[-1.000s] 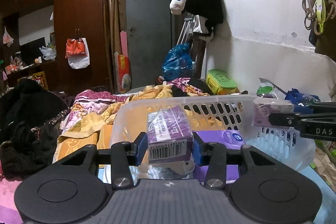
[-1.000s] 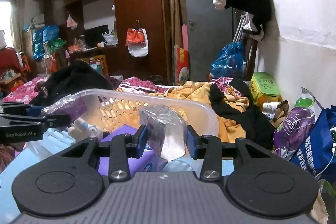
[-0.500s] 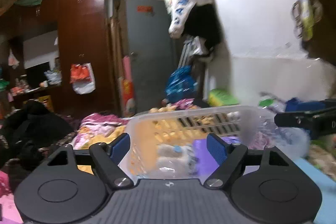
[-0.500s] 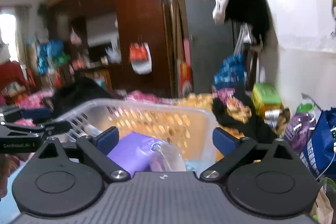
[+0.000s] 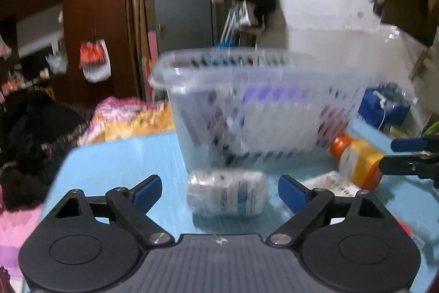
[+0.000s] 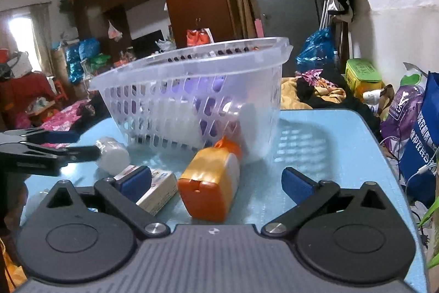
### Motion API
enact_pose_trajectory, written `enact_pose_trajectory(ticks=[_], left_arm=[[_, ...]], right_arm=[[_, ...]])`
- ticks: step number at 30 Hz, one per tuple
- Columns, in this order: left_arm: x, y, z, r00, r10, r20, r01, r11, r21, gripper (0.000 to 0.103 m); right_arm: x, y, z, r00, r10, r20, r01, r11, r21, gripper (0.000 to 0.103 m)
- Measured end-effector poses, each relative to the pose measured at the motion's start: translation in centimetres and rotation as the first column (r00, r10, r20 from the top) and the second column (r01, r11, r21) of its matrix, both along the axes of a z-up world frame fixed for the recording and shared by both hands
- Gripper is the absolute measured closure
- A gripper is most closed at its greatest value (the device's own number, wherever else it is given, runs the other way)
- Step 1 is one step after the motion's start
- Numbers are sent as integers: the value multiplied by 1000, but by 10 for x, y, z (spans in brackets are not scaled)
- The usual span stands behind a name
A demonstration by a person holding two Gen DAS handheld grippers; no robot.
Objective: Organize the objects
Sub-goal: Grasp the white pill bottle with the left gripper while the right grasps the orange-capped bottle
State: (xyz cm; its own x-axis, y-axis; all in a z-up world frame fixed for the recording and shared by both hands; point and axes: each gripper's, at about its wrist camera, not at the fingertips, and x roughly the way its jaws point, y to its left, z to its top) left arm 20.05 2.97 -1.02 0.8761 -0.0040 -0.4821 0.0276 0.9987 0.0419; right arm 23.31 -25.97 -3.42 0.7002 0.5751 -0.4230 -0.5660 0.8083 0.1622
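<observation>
Jaws of both grippers, just opened, are held wide and empty: the left gripper [image 5: 219,190] is aimed at a wrapped white bottle [image 5: 227,195] lying crosswise before the basket [image 6: 189,98], and the right gripper [image 6: 216,183] at an orange bottle [image 6: 211,183] lying lengthwise.

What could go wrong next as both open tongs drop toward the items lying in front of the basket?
1. The white bottle lies on its side, so it may roll away when the left tongs close.
2. The orange bottle rests close against the basket; the right tongs may bump the basket.
3. The small box sits right beside the right tongs' near finger and could get knocked aside.
</observation>
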Motion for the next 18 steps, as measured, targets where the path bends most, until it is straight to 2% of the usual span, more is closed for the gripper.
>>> enact_pose_trajectory(ticks=[5, 8, 12, 15, 16, 17, 18], left_arm=[[14, 5, -9, 999, 10, -54, -11, 1000, -21, 9], [17, 9, -14, 998, 13, -69, -15, 1000, -27, 9], [20, 7, -18, 997, 21, -77, -23, 999, -24, 11], [18, 8, -18, 998, 6, -68, -9, 999, -39, 22], [18, 9, -18, 998, 8, -67, -11, 999, -45, 26], [17, 10, -18, 998, 8, -68, -11, 998, -54, 27], [18, 10, -18, 998, 8, -68, -12, 998, -58, 27]], right_arm=[[1, 13, -6, 1000, 9, -6, -9, 999, -50, 0], [-3, 11, -11, 1000, -3, 5, 3, 999, -46, 2], [-2, 10, -12, 1000, -25, 5, 26, 998, -60, 8], [-1, 8, -14, 999, -34, -6, 34, 998, -57, 19], [1, 8, -14, 999, -35, -19, 34, 997, -62, 26], [2, 8, -15, 999, -28, -29, 26, 997, -68, 33], [3, 9, -16, 999, -15, -36, 12, 997, -71, 35]])
